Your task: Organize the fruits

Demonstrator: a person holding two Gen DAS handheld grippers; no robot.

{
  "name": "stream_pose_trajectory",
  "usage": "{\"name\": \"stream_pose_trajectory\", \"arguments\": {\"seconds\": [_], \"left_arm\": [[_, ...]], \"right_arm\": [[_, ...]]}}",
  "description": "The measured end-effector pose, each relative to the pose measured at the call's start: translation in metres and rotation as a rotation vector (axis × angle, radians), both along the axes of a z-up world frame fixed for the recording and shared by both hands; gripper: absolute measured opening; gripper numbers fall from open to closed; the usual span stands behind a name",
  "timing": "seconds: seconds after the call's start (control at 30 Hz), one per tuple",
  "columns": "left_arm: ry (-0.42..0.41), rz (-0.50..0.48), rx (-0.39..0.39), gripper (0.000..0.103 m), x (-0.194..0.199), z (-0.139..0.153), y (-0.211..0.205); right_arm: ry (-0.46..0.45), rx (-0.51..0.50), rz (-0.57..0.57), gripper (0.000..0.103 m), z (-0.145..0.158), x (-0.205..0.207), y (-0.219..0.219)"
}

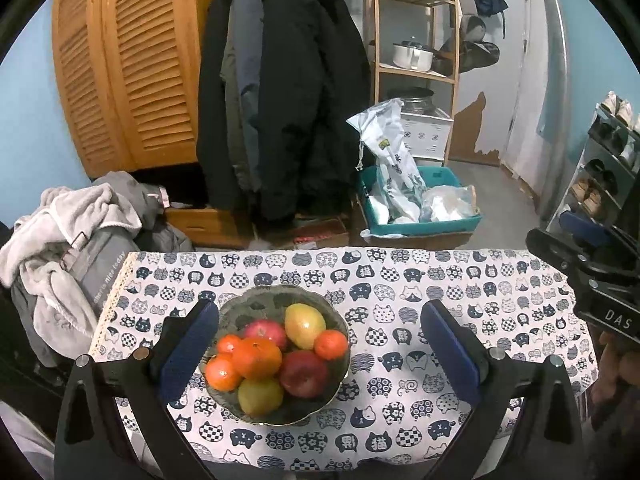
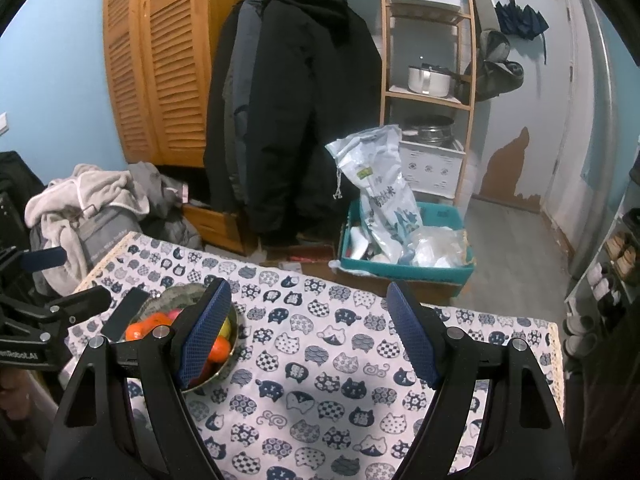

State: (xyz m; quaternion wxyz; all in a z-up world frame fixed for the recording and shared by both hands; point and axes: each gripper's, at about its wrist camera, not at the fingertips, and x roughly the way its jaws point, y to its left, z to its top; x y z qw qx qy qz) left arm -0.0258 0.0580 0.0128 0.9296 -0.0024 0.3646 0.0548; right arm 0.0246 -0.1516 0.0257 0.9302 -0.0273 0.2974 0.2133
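A shallow metal bowl (image 1: 240, 306) on the cat-print tablecloth (image 1: 400, 280) holds several oranges (image 1: 257, 357), two red apples (image 1: 303, 373) and two yellow-green fruits (image 1: 304, 325). My left gripper (image 1: 320, 344) is open and empty above the cloth, its left finger beside the bowl's left rim. My right gripper (image 2: 310, 332) is open and empty over the cloth (image 2: 320, 360), to the right of the bowl (image 2: 232, 336), which its left finger partly hides. The right gripper also shows at the right edge of the left wrist view (image 1: 588, 264).
A pile of grey clothes (image 1: 68, 248) lies at the table's left end. Beyond the far edge stand a teal bin (image 1: 420, 204) with bags, hanging coats (image 1: 280, 100), a wooden shelf (image 1: 416, 40) and a shoe rack (image 1: 600, 160).
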Motion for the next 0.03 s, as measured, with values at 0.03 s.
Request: {"name": "stream_pose_trajectory", "arguments": {"seconds": [0.03], "left_arm": [[0.001, 0.002, 0.006, 0.102, 0.0006, 0.0003, -0.0004]], "right_arm": [[0.0, 0.0, -0.001, 0.079, 0.0, 0.0002, -0.0007]]}}
